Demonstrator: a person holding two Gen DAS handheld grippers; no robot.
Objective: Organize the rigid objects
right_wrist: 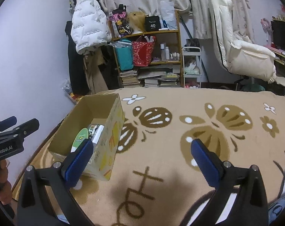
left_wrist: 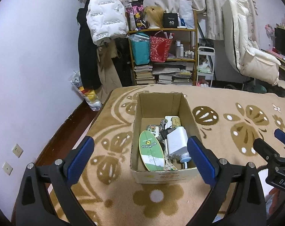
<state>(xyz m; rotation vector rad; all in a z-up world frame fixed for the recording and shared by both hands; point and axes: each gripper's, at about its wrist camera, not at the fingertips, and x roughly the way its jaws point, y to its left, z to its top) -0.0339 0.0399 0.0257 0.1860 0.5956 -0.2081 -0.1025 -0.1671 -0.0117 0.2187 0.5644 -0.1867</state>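
Several rigid items are seen packed in the cardboard box (left_wrist: pixel 162 176) near the blanket's (left_wrist: pixel 227 169) left edge; apparently none remain outside. Left gripper (left_wrist: pixel 140 156) and right gripper (right_wrist: pixel 142 157) are held with jaws apart, empty.

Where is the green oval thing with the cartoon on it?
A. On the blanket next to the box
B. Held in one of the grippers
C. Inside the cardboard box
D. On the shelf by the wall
C. The green oval board lies inside the open cardboard box, leaning beside a white charger, and both grippers are empty.
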